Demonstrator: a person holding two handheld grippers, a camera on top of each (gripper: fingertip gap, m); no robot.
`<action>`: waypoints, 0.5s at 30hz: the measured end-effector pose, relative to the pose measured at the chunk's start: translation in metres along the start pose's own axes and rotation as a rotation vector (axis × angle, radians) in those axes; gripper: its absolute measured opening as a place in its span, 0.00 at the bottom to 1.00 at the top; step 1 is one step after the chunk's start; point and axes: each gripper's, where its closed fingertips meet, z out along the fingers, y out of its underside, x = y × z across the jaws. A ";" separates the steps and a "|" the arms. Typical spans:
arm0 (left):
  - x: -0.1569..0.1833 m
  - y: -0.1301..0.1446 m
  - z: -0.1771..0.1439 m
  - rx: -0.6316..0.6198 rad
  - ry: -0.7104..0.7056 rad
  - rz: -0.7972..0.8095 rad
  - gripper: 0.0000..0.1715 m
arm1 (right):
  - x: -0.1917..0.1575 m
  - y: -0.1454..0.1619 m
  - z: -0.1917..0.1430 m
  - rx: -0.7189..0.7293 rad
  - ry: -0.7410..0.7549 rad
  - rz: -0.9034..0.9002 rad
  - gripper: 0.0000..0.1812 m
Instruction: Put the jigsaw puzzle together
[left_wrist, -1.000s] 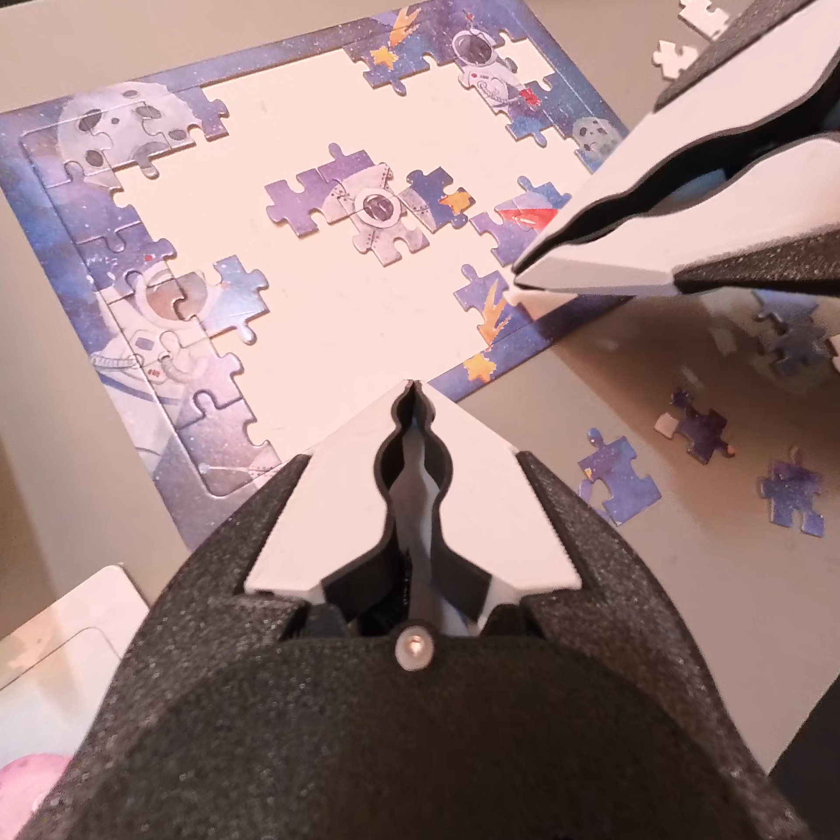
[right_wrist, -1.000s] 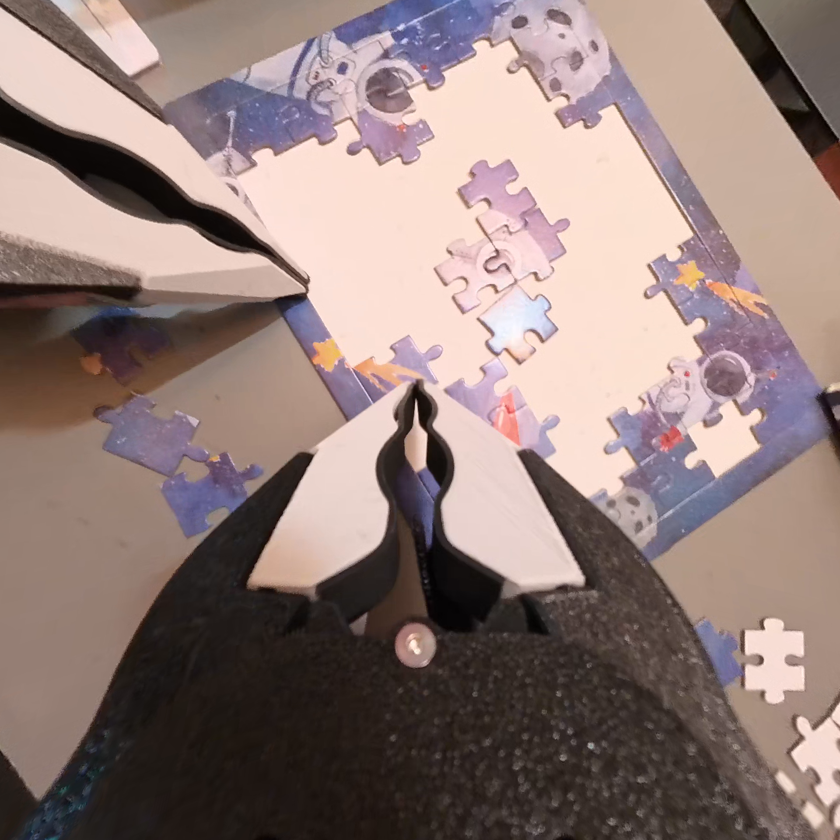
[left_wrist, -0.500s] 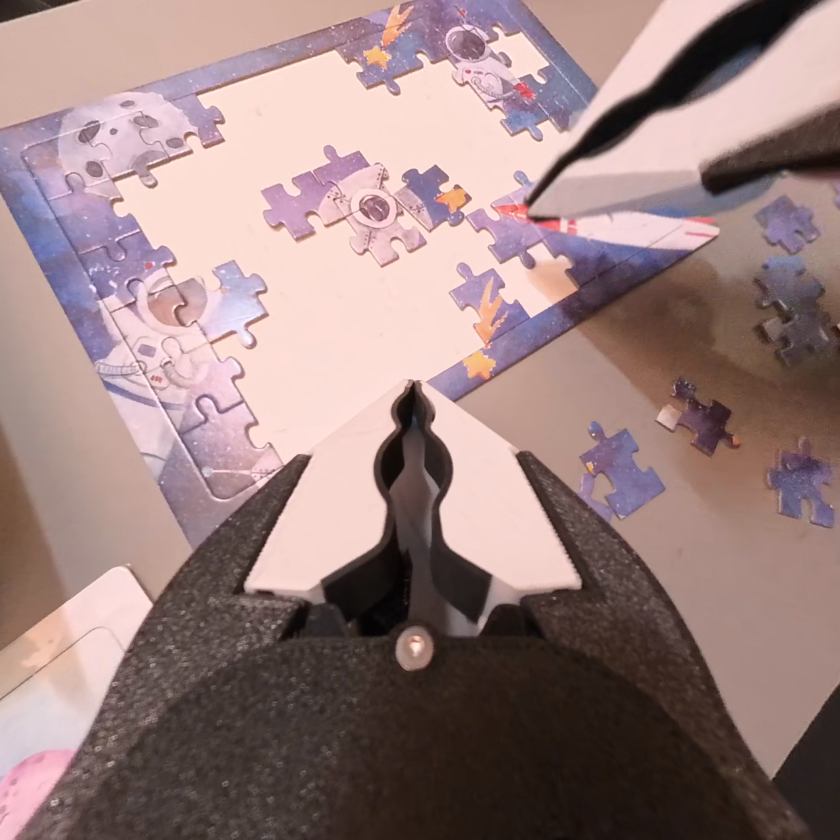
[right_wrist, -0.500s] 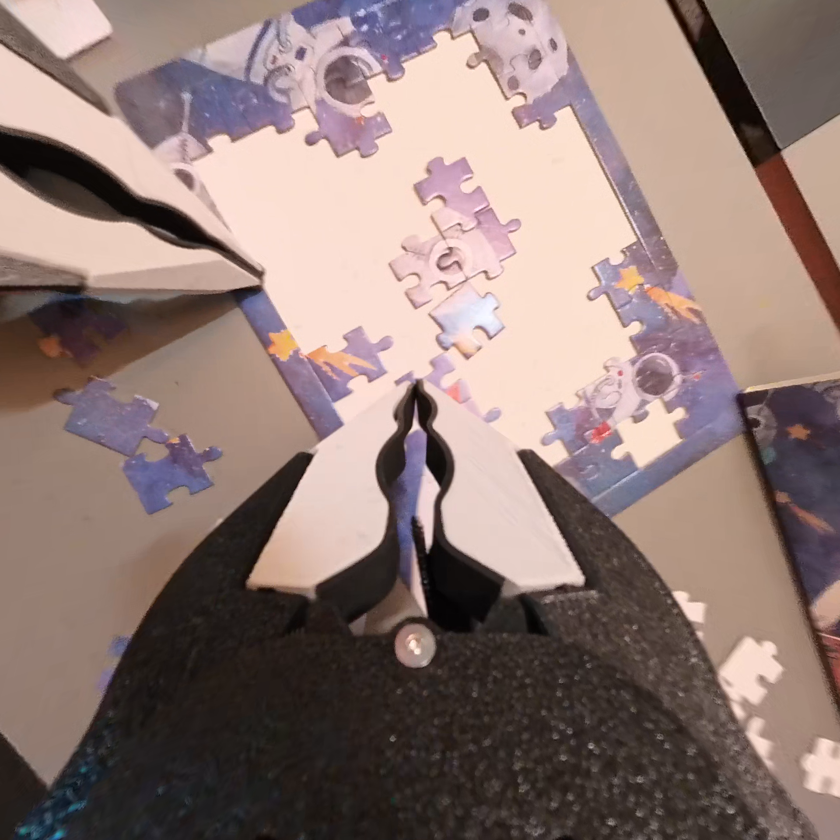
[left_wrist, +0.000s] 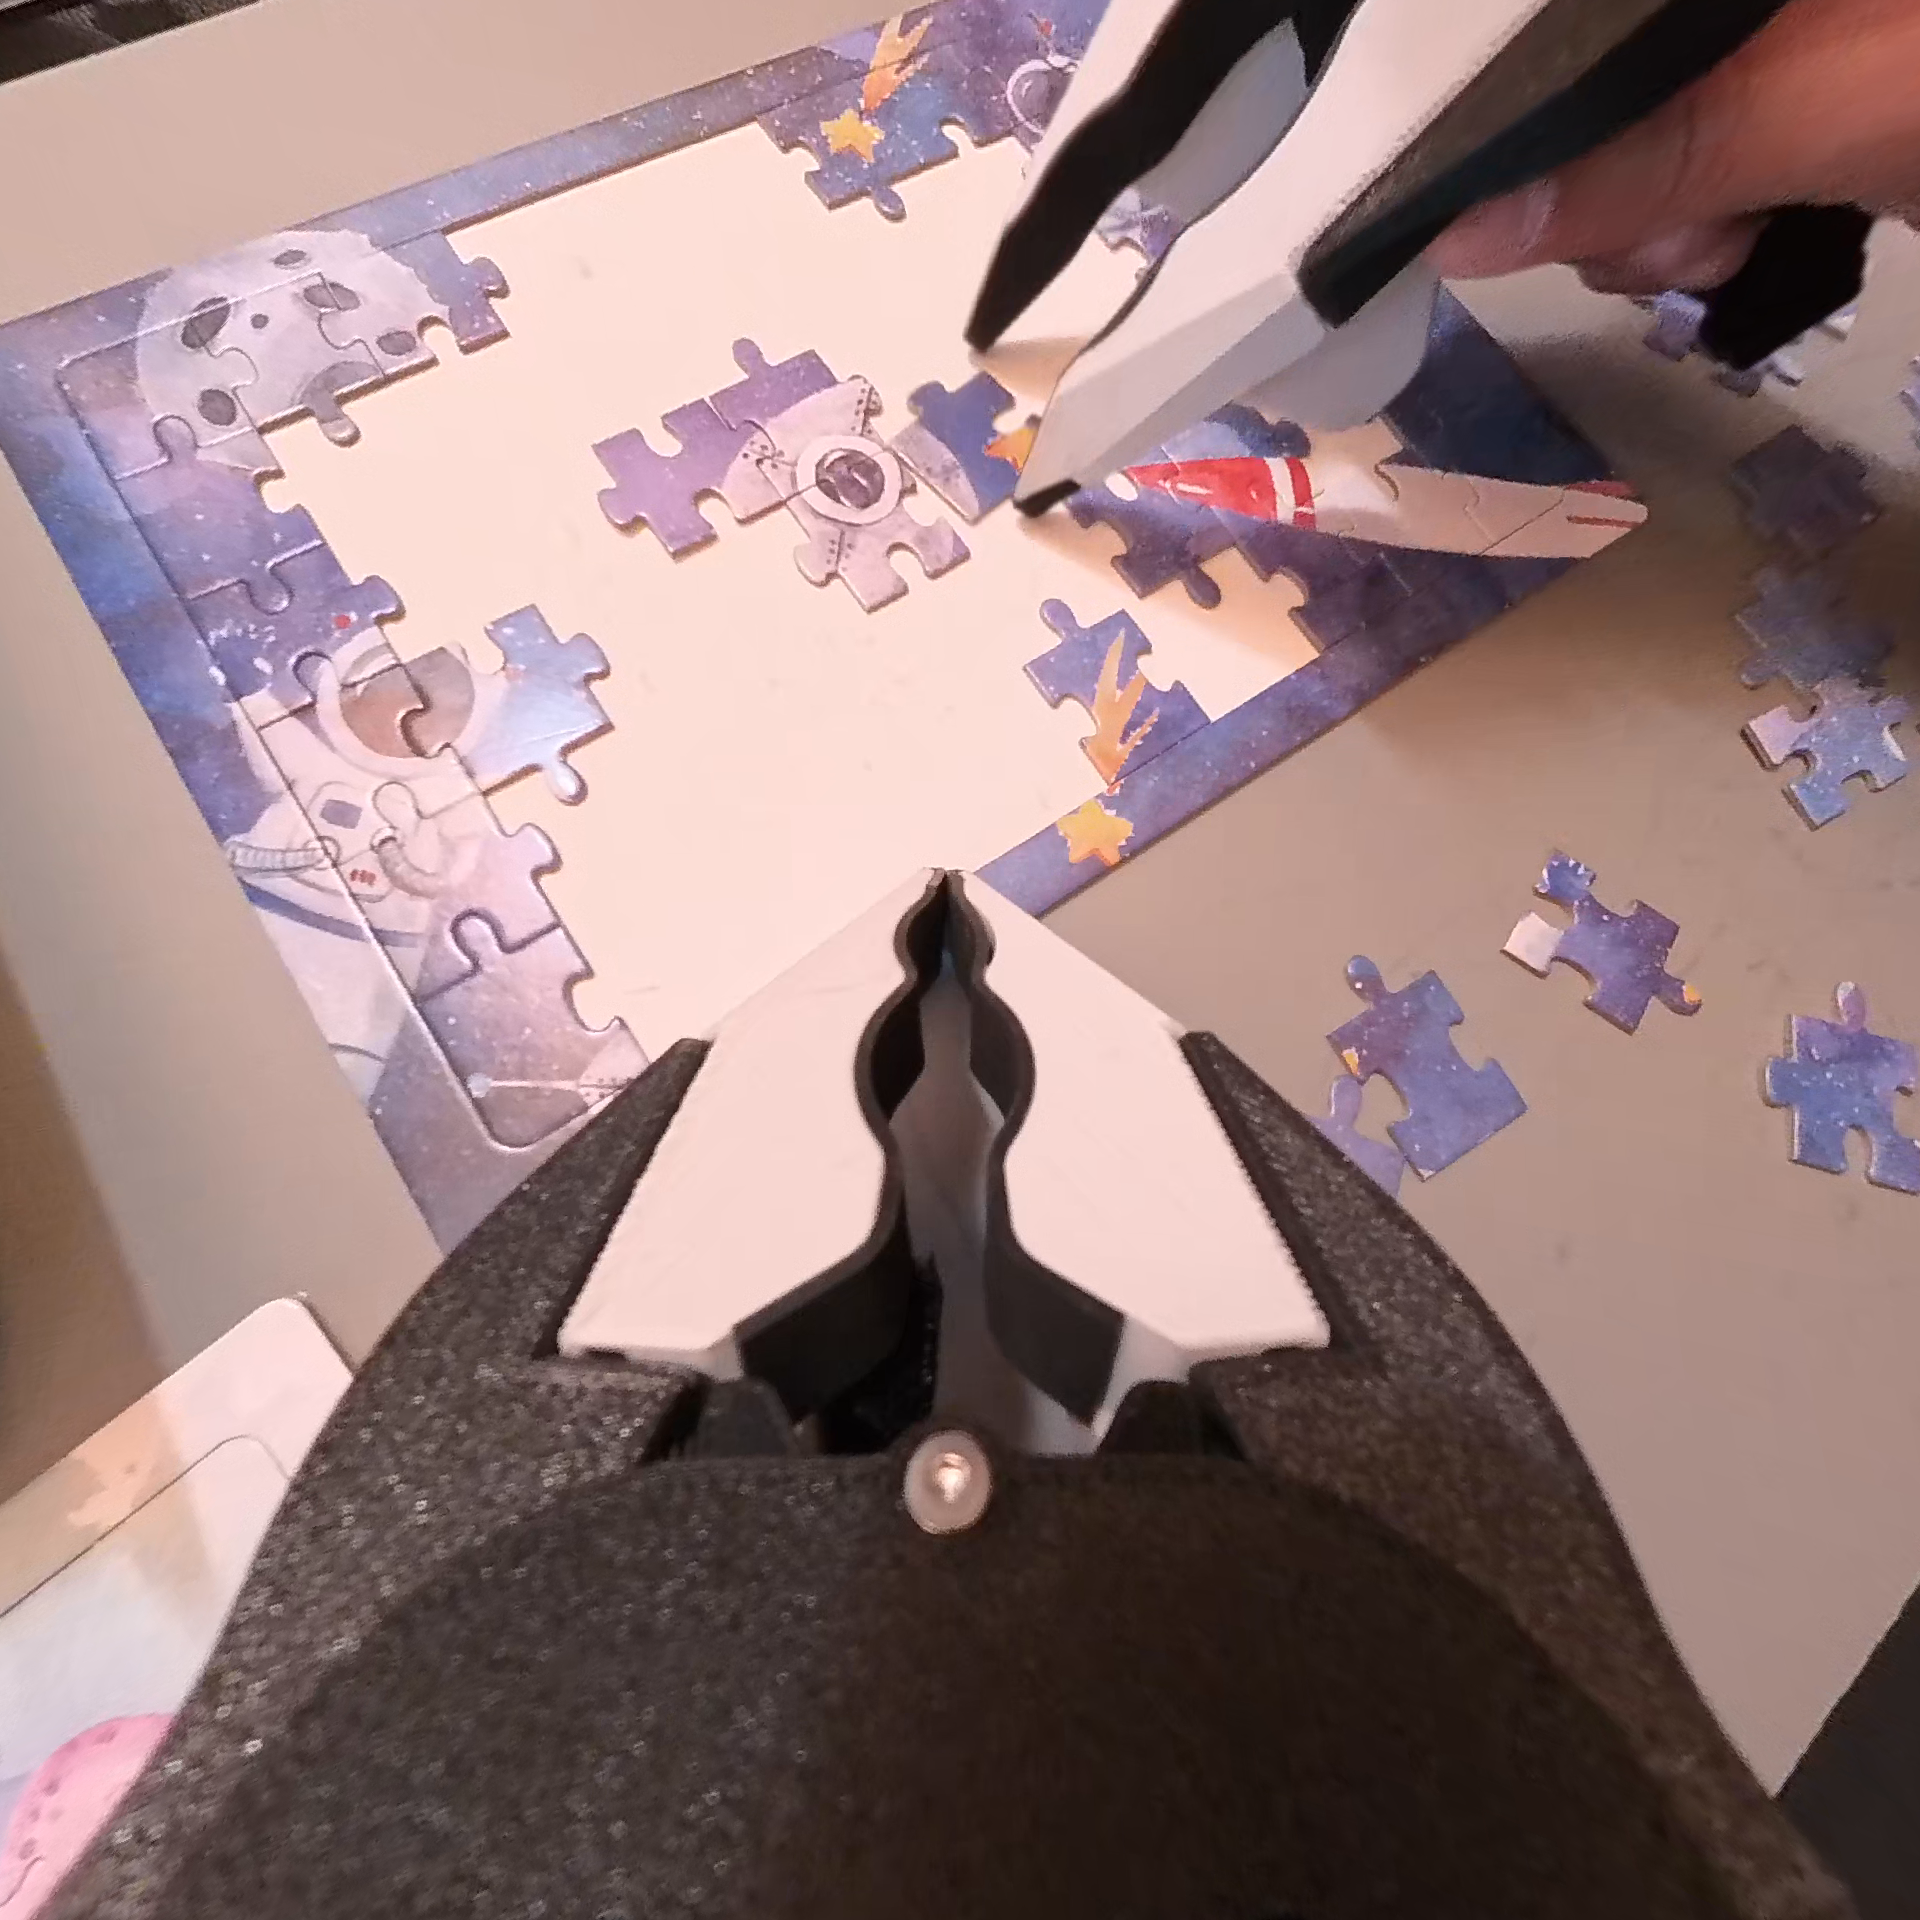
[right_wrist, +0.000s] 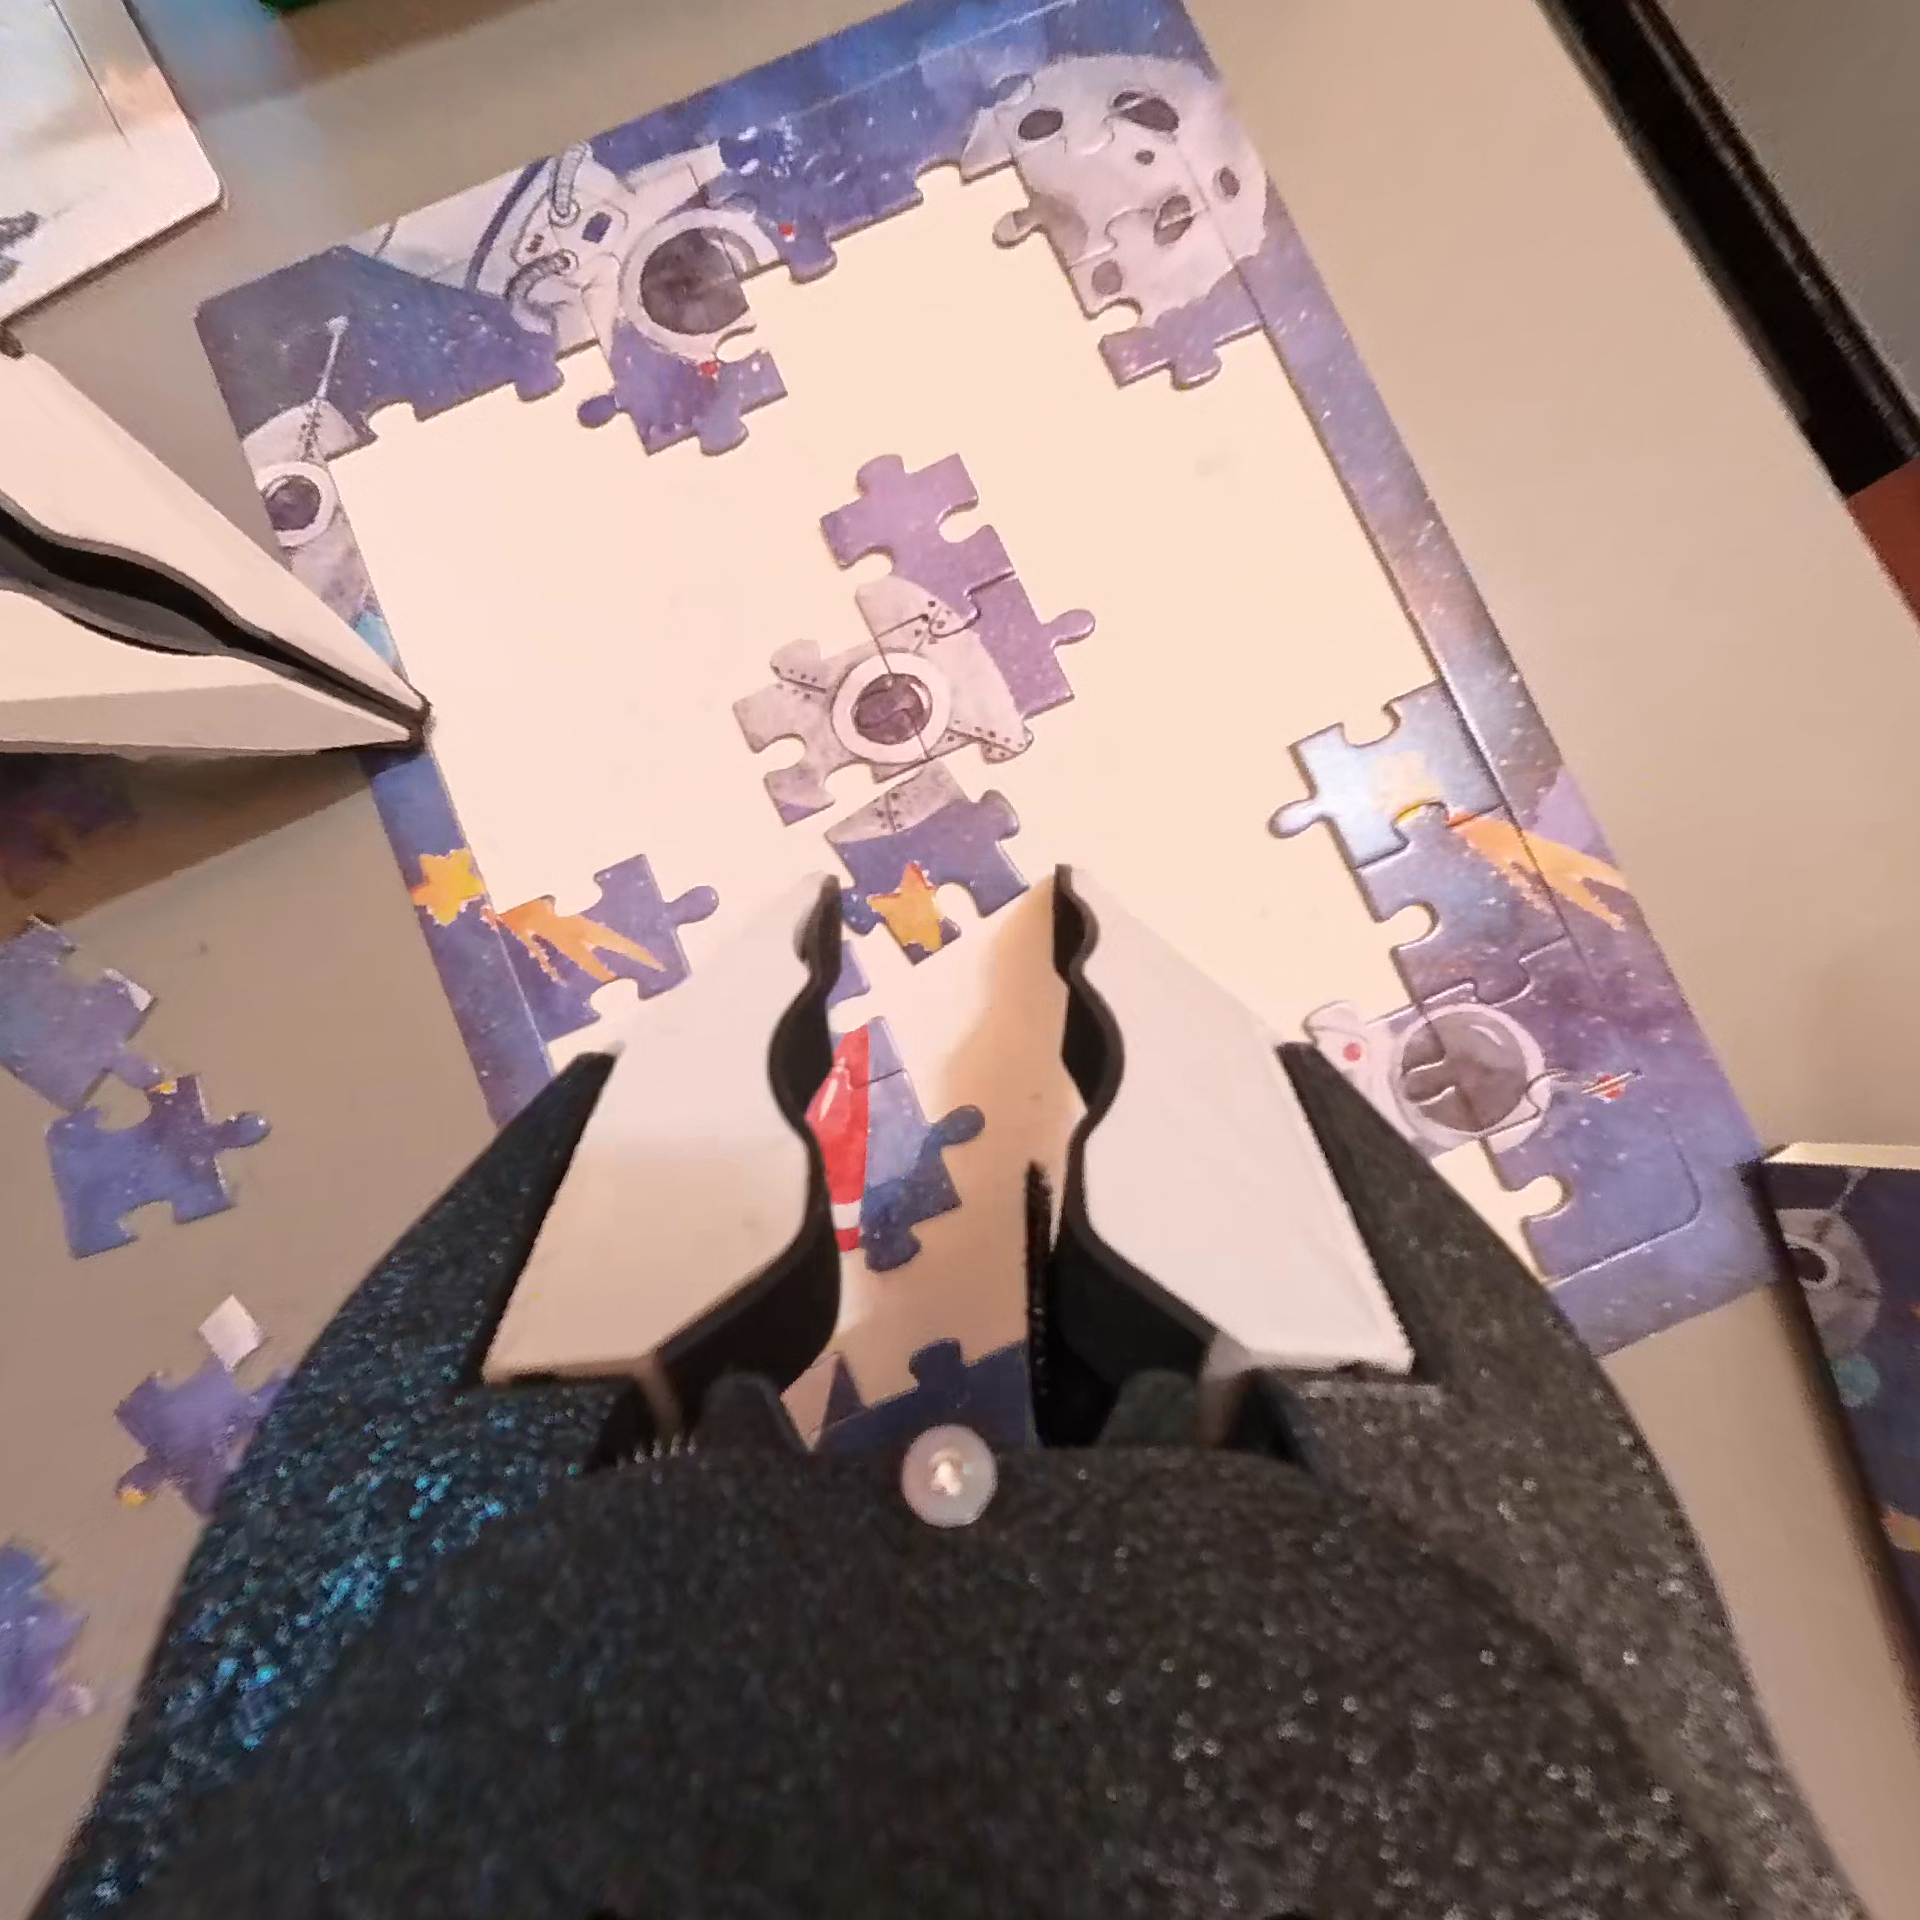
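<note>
Your right gripper (right_wrist: 940, 899) is gaping wide, empty, over the star piece (right_wrist: 920, 899) in the puzzle tray (right_wrist: 1382, 499); your left gripper (left_wrist: 945, 881) (pinched closed, empty) is hovering nearby.

A plain beige table (left_wrist: 1558, 1299) fills most of both views. Beyond its dark edge (right_wrist: 1704, 197) lies a reddish-brown strip (right_wrist: 1893, 540). Warm light casts soft shadows.

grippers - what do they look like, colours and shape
Both match: the left gripper and right gripper each have two white wedge fingers tapering to a point, lined with wavy black pads, on a grainy black body with a silver screw at its centre. No cables or markings show.
</note>
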 end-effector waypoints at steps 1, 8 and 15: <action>0.000 0.000 0.000 0.000 0.000 0.000 0.00 | 0.000 0.000 0.000 0.001 0.006 -0.018 0.22; 0.000 0.000 0.000 0.002 0.008 -0.010 0.00 | -0.007 -0.001 0.000 -0.008 -0.008 -0.063 0.15; 0.000 0.000 0.000 0.003 0.009 -0.011 0.00 | -0.007 0.002 -0.003 -0.039 0.003 -0.086 0.17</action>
